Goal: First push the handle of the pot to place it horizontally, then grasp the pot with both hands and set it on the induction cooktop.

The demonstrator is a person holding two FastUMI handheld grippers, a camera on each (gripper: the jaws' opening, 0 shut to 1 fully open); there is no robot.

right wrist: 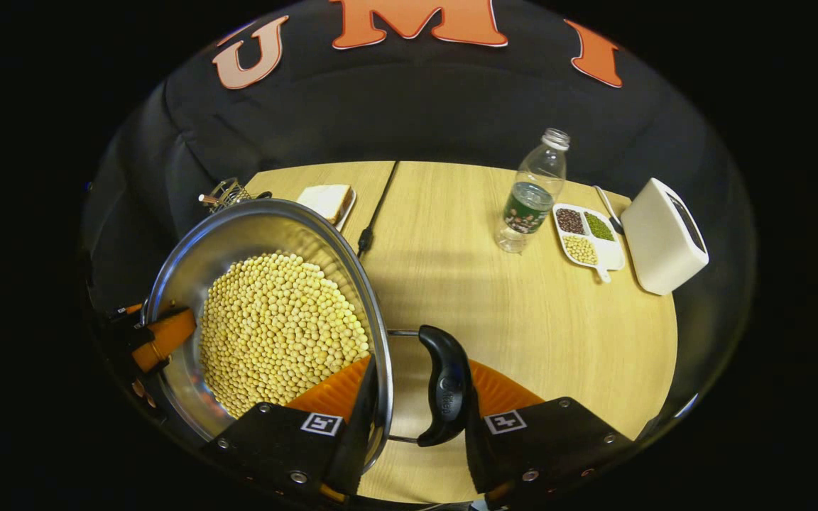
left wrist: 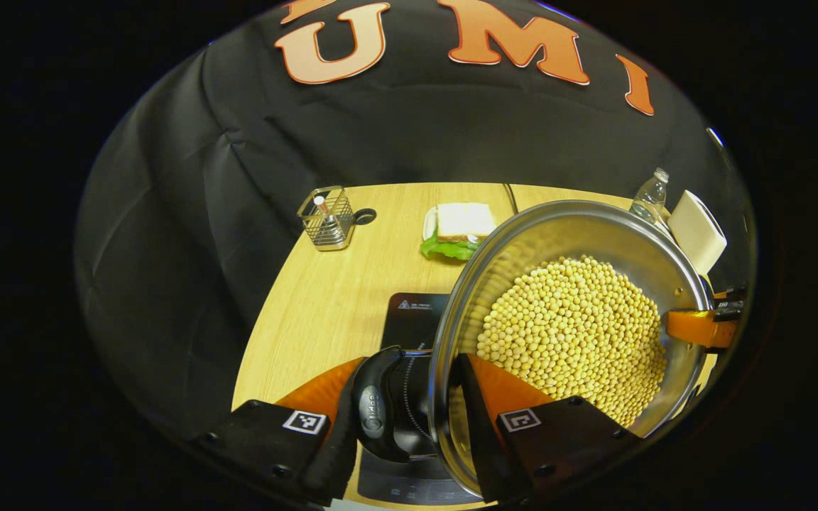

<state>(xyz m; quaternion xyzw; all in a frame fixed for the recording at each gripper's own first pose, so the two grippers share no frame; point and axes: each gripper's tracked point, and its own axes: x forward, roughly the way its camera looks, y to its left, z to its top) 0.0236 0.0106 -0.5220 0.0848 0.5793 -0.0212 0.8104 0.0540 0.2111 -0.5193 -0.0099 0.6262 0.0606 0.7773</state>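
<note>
The pot (left wrist: 572, 319) is a wide steel one, filled with pale yellow beans (right wrist: 277, 330), and it is gripped from two opposite sides. In the left gripper view, the left gripper (left wrist: 409, 419) straddles the near rim — one finger sits inside the bowl against the wall, the other outside, with the black side handle (left wrist: 375, 408) caught between them. Both fingers press on that rim-and-handle section. Below it lies the dark induction cooktop (left wrist: 409, 316), partly covered by the pot.

In the right gripper view, the right gripper (right wrist: 416, 419) does the same on the far side: one finger inside the rim beside the beans, the other pressed to the outer face of the second black handle (right wrist: 444, 387), so rim and handle are pinched between them. The left gripper shows there too, at the pot's opposite edge.

On the wooden table (right wrist: 494, 312) stand a sandwich on a plate (left wrist: 457, 228), a wire holder (left wrist: 326, 218), a clear bottle (right wrist: 531, 191), a divided tray of beans (right wrist: 586, 238) and a white box (right wrist: 664, 238).
</note>
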